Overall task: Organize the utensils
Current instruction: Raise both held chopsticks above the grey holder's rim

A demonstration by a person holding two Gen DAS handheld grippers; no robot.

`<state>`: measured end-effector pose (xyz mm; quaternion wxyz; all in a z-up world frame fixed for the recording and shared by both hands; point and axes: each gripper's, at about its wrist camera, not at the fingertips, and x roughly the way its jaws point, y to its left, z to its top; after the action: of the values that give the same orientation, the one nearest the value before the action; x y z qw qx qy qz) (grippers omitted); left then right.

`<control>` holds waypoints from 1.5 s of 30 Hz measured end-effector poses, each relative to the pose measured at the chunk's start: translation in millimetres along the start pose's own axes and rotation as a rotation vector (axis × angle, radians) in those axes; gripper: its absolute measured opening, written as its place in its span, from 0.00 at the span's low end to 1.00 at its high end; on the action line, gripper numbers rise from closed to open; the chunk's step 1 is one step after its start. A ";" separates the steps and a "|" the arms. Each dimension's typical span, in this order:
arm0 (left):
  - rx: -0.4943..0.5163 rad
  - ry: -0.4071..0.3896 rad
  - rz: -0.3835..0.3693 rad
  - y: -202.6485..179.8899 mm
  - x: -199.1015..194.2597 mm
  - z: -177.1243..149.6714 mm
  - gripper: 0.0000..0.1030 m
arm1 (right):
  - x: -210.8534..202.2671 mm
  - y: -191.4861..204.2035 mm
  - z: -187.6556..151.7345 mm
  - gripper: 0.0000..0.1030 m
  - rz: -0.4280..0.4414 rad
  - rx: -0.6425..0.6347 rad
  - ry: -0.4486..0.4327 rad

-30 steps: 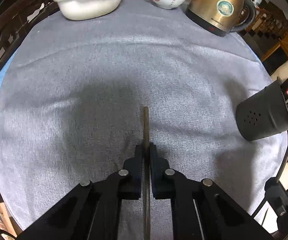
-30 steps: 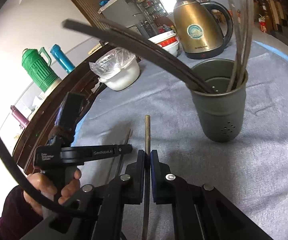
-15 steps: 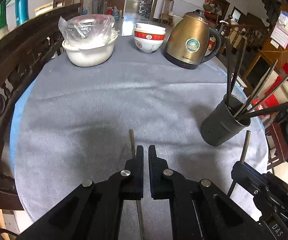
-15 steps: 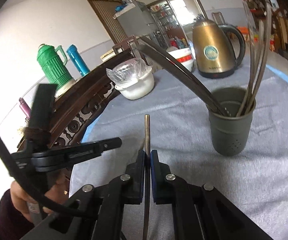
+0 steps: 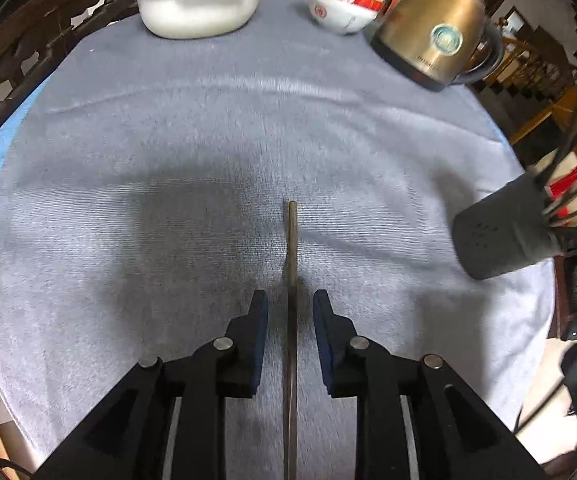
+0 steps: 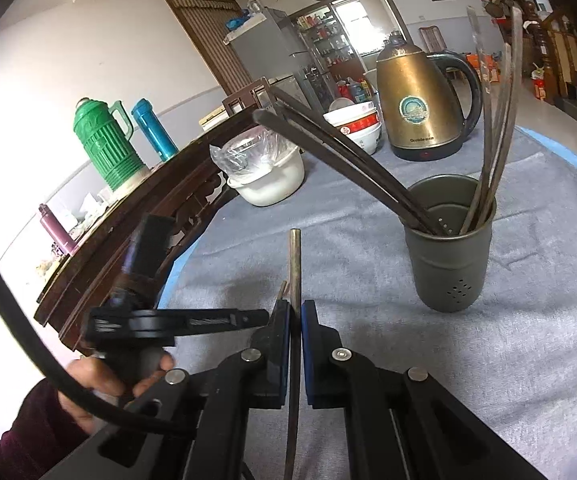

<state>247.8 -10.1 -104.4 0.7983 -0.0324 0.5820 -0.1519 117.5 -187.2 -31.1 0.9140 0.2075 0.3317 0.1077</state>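
Note:
In the left wrist view a brown chopstick (image 5: 291, 248) lies lengthwise on the grey cloth (image 5: 168, 140), between the fingers of my left gripper (image 5: 290, 300). Its jaws are opening, and a gap shows on each side of the stick. My right gripper (image 6: 295, 306) is shut on a second chopstick (image 6: 295, 260), which points forward above the cloth. The dark grey holder cup (image 6: 448, 264) stands to its right with several chopsticks leaning in it. The cup (image 5: 504, 232) also shows at the right edge of the left wrist view. A hand (image 6: 88, 384) grips the left gripper's handle at lower left.
At the far edge of the table stand a white pot (image 5: 196, 12) covered with plastic, stacked red-and-white bowls (image 5: 344, 4) and a gold kettle (image 5: 436, 36). A carved wooden chair back (image 5: 8, 60) rings the left side. A green thermos (image 6: 104, 144) stands beyond it.
The left jaws, shut on the chopstick a second ago, now stand apart around it. The left view tipped up, then back down. The right gripper has kept its chopstick and risen slightly.

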 end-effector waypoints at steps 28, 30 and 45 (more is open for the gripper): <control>0.099 -0.376 -0.003 -27.7 -126.9 -23.7 0.05 | -36.7 17.4 8.2 0.06 0.012 -0.060 -0.127; 0.107 -0.405 -0.020 -34.6 -137.8 -27.3 0.05 | -45.1 19.6 9.9 0.06 0.017 -0.063 -0.152; 0.177 -0.555 -0.101 -71.9 -206.2 -27.3 0.05 | -104.3 11.1 42.3 0.06 -0.009 -0.042 -0.320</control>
<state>150.4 -17.4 92.8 0.9180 -0.0316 0.3236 -0.2271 65.4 -225.2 61.9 0.9597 0.2014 0.1805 0.0759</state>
